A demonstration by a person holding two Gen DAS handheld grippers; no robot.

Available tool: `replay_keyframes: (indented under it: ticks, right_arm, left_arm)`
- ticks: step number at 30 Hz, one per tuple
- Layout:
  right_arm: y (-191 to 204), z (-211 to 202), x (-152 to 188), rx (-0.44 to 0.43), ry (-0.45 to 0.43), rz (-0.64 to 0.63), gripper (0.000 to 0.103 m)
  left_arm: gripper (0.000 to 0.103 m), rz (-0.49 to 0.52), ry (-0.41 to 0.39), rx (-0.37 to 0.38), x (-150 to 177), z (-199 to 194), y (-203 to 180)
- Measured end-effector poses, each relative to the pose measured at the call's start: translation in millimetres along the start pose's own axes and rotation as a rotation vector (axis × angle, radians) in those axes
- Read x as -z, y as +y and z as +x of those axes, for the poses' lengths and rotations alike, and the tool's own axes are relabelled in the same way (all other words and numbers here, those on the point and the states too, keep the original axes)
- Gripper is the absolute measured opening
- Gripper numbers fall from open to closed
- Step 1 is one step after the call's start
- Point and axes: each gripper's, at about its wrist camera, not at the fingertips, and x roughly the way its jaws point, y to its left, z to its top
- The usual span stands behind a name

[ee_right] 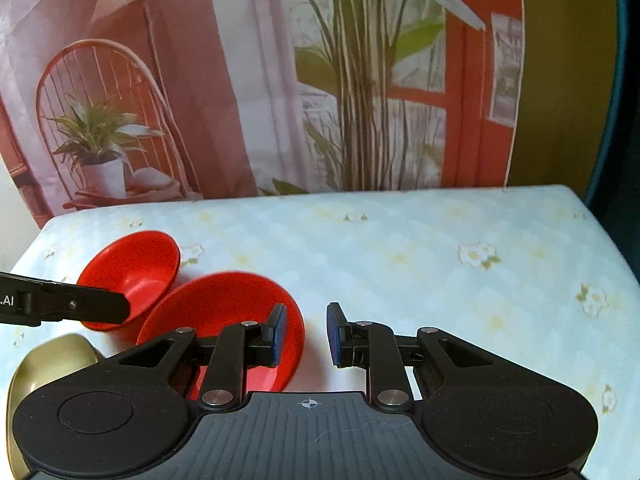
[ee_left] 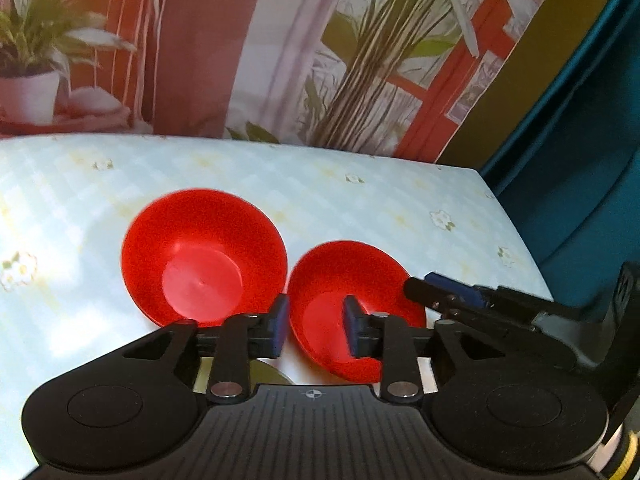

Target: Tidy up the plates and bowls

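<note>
The gold plate [ee_right: 48, 364] is cut off at the frame's left edge and partly hidden behind the right gripper [ee_right: 306, 334].

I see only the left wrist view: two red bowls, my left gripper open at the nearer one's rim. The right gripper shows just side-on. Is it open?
Observer: Yes, the right gripper is open, jaws well apart.
Operator: Where does it sit against that bowl?
Observer: One finger lines up with the right rim of the near red bowl; the other is over the tablecloth.
Operator: Anything else close by?
Observer: A gold dish lies at the near left, beside the bowls.
</note>
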Motion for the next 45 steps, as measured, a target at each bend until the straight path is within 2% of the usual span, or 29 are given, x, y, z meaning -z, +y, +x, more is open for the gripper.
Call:
replay_keyframes:
  ticks: [9, 15, 24, 31, 36, 45]
  right_arm:
    - [-3, 3, 8, -0.035, 0.008, 0.059, 0.02]
    - [-2, 4, 11, -0.05, 0.016, 0.073, 0.02]
    - [-4, 5, 14, -0.059, 0.021, 0.104, 0.02]
    - [-4, 8, 16, -0.071, 0.028, 0.119, 0.018]
    - [-7, 6, 17, -0.07, 0.023, 0.138, 0.014]
    - [-16, -9, 14, -0.064, -0.014, 0.174, 0.011]
  left_arm:
    - [0.032, -0.082, 0.052, -0.003, -5, 10, 4]
    - [0.032, -0.085, 0.06, -0.022, -5, 12, 2]
    - [0.032, -0.039, 0.071, -0.062, -3, 23, -5]
    - [0.031, -0.026, 0.091, -0.064, 1, 33, -5]
    - [0.022, 0.019, 0.07, -0.081, 3, 30, -13]
    - [0.022, 0.089, 0.017, -0.077, 3, 15, -31]
